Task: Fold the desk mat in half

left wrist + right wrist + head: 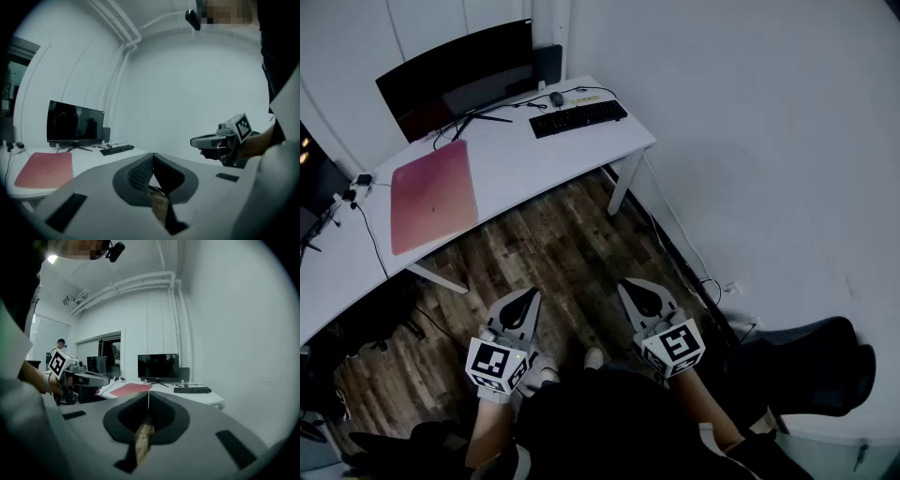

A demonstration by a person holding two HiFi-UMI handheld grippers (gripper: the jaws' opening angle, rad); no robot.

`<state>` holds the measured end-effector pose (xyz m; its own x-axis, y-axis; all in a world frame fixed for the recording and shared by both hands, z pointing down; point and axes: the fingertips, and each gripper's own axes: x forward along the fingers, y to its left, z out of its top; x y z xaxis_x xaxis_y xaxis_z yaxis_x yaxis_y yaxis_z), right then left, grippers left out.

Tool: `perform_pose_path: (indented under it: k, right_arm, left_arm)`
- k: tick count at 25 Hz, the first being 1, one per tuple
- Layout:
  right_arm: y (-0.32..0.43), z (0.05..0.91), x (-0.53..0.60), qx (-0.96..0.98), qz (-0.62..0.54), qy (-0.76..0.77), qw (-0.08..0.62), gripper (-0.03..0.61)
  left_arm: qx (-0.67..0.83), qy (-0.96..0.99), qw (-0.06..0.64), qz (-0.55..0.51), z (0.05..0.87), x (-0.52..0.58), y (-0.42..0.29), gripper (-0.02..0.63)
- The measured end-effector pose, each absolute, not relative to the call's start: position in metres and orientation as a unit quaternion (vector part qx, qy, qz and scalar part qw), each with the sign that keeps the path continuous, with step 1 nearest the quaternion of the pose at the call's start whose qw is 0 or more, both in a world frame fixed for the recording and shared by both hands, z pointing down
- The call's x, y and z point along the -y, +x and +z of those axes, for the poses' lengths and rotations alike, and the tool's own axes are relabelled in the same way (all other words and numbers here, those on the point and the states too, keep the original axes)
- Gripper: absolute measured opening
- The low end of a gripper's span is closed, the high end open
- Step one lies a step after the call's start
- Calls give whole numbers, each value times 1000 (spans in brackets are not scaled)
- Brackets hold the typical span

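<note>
The pink desk mat [433,195] lies flat and open on the white worktop [572,155]. It is on the left part of the worktop, close to the front edge. Nothing sits on top of it. Behind the mat stands a dark monitor [455,73]. A black keyboard [578,117] lies to the right of the mat, well apart from it. A small mouse [557,97] is just behind the keyboard.

The person stands back from the worktop, over the brown wood floor [553,248]. The left hand-held gripper [525,302] is held low in front of the person's body. Its two jaws are pressed together and there is nothing between them. The right hand-held gripper [639,296] is beside it, with a gap between the two. Its jaws are pressed together too, and they hold nothing. Both point toward the worktop, but they are far from the mat and do not touch it.

A black chair [816,361] is on the right, near the white wall.
</note>
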<state>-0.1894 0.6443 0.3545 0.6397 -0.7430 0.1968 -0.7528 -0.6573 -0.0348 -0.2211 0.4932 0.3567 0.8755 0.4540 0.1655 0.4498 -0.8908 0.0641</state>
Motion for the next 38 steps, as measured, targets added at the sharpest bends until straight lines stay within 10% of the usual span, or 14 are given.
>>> perform_pose_path:
  k: [38]
  right_arm:
    - [-1, 393, -597, 429, 139, 893, 5, 18]
  left_arm:
    - [-182, 973, -6, 143, 407, -418, -52, 8]
